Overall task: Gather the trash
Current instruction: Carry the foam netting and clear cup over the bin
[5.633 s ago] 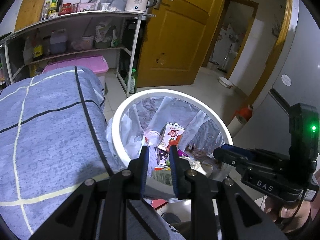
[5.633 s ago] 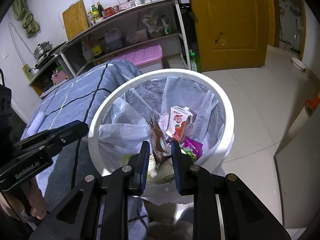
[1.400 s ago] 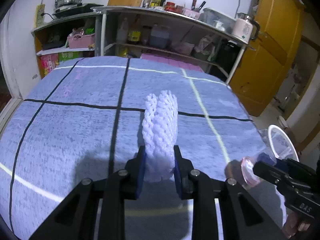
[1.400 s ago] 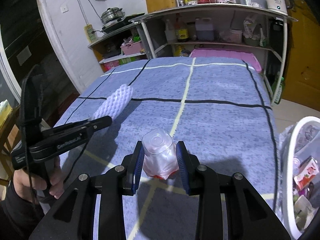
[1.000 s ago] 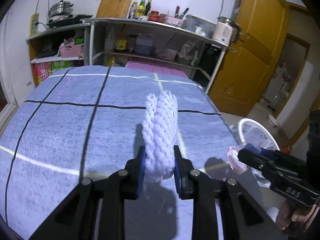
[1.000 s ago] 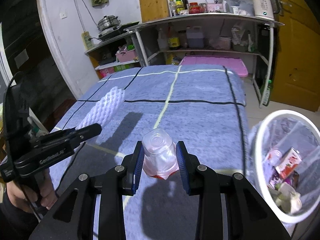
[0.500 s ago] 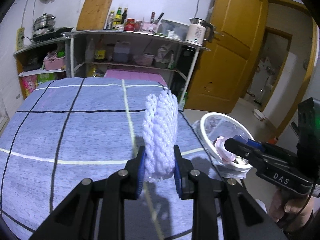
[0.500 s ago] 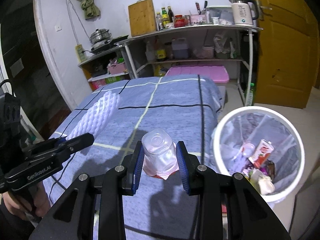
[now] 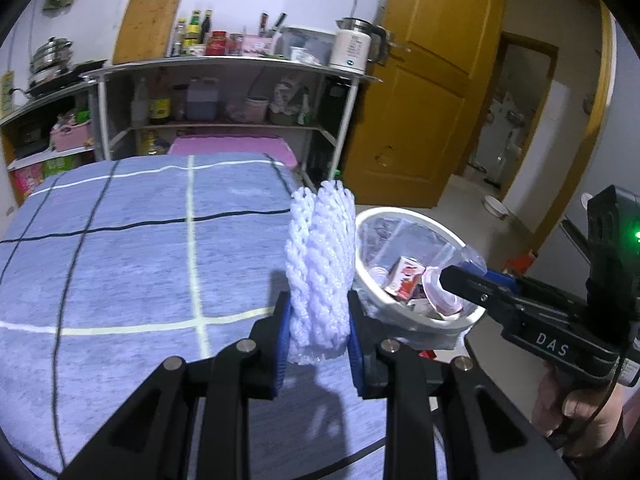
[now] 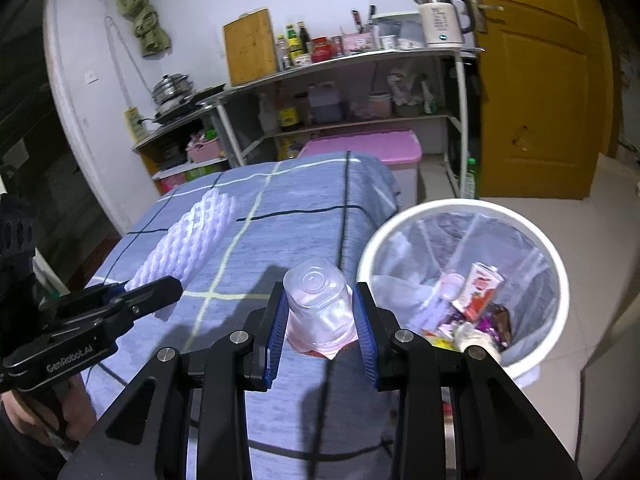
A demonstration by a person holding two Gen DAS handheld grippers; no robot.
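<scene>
The left gripper [image 9: 316,334] was clamped on a white foam fruit net [image 9: 320,276], which stood upright between the blue pads. The right gripper [image 10: 320,330] was clamped on a clear plastic cup [image 10: 318,304], held upside down with its base toward the camera and a trace of red at its rim.

Compared with half a second before, both loads had been carried sideways off the middle of the table toward the white trash bin [image 10: 556,264]. In the left wrist view the bin had been brought from well to the right of the net to just beside it, and the cup in the right gripper was seen before the bin's mouth. In the right wrist view the bin had grown larger and lay just to the right of the cup. Neither grip had been altered. It was judged that the carry was nearly finished, and that each piece had yet to be brought over the opening and let go.

The bin was lined with a clear bag and already held a red-and-white drink carton [image 10: 478,290] and wrappers. Under the grippers lay a blue tablecloth [image 9: 120,264] with pale and dark grid lines, bare of other trash in what could be seen. Beyond it stood a metal shelf rack [image 10: 360,60] loaded with bottles, a cutting board and a white electric kettle [image 10: 440,24], a pink lidded box [image 10: 360,144] beneath, and to the right a yellow wooden door [image 10: 540,92] over a pale tiled floor.
</scene>
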